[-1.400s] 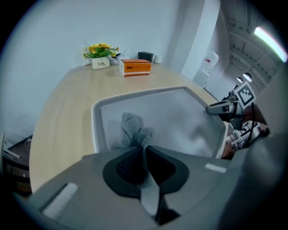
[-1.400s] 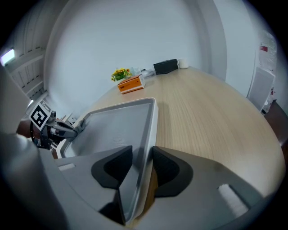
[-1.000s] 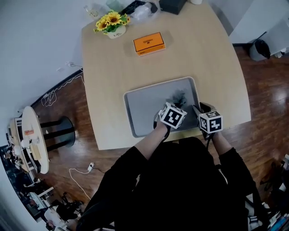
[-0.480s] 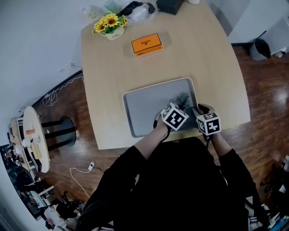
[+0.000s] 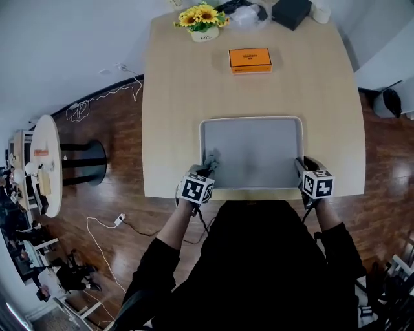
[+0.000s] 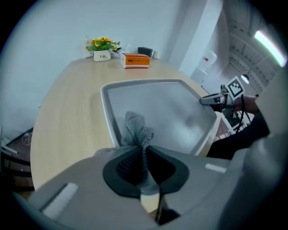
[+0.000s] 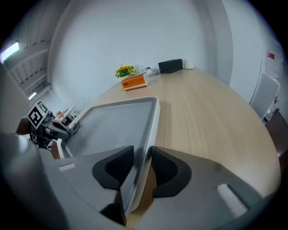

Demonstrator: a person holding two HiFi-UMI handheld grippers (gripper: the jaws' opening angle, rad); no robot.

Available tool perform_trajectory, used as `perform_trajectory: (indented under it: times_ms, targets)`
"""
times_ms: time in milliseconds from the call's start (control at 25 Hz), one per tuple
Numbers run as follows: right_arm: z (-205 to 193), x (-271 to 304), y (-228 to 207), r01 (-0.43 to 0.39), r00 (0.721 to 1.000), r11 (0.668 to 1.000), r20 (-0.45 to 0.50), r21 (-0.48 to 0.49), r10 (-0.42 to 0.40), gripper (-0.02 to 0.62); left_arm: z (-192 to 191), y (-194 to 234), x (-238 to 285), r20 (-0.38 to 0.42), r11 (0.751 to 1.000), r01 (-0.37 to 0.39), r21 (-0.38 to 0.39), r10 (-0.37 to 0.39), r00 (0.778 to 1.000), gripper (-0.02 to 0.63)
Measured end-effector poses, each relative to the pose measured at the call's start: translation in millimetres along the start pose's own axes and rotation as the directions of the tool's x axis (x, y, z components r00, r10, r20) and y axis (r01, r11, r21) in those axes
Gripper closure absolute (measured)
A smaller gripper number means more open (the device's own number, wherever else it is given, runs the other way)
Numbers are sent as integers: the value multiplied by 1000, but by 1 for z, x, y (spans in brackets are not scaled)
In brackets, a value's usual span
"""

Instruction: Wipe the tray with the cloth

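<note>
A grey tray [image 5: 252, 152] lies at the near edge of the wooden table [image 5: 174, 97]. My left gripper [image 5: 206, 171] is at the tray's near left corner, shut on a crumpled grey cloth [image 5: 211, 159]. In the left gripper view the cloth [image 6: 135, 130] sticks out past the pinched jaws over the tray's rim [image 6: 108, 121]. My right gripper [image 5: 303, 167] sits at the near right corner. Its jaws have just been closing, and now the pads clamp the tray's rim [image 7: 150, 121] between them.
An orange box [image 5: 250, 60] lies beyond the tray. A pot of yellow flowers [image 5: 202, 16], a plastic bag and a black box [image 5: 291, 11] stand at the far end. The table's near edge is just behind the tray. A round side table [image 5: 42, 161] stands left.
My left gripper has swept the cloth leftward across the tray, from near the right gripper to the near left corner. The right gripper has stayed at the near right corner.
</note>
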State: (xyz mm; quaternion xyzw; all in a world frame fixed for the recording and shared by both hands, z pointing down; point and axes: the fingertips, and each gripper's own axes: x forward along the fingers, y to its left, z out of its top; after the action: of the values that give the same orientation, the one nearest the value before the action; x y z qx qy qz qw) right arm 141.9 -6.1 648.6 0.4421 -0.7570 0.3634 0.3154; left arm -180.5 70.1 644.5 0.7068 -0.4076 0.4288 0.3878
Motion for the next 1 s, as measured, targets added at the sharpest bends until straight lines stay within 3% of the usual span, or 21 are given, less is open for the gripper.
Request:
perform_trajectory:
  times_ms: [80, 160, 280, 400, 480, 600, 680, 720, 880, 1000]
  targets:
    - [1, 2, 1, -1, 1000, 1000, -6, 11, 1, 471, 3, -6, 5, 2, 1000, -17, 20, 17, 1000, 600]
    - [0, 2, 1, 0, 1000, 999, -12, 32, 0, 472, 18, -31, 19, 8, 994, 1, 111, -1, 1000, 600]
    - [0, 1, 2, 10, 999, 998, -33, 54, -8, 474, 50, -99, 43, -5, 968, 132, 215, -134, 991, 600]
    - [1, 3, 4, 11, 997, 998, -82, 60, -6, 476, 87, -178, 68, -25, 922, 249, 297, -253, 967, 600]
    - [1, 5, 5, -6, 993, 997, -119, 78, 15, 477, 108, -225, 79, -42, 900, 317, 299, -320, 947, 600]
    - [1, 5, 4, -32, 988, 994, -149, 106, 47, 485, 117, -271, 91, -87, 899, 395, 187, -385, 919, 600]
    - [1, 4, 2, -51, 986, 991, -153, 127, 70, 494, 111, -286, 96, -108, 900, 421, 112, -410, 906, 601]
    - [0, 4, 1, -60, 985, 988, -149, 144, 82, 495, 112, -291, 97, -96, 896, 430, 110, -421, 902, 601]
    - [-1, 2, -2, -65, 988, 989, -132, 134, 83, 492, 109, -290, 92, -99, 861, 421, 287, -410, 907, 601]
    - [-2, 3, -5, -66, 988, 992, -129, 107, 80, 491, 85, -252, 81, -129, 870, 401, 289, -379, 916, 601]
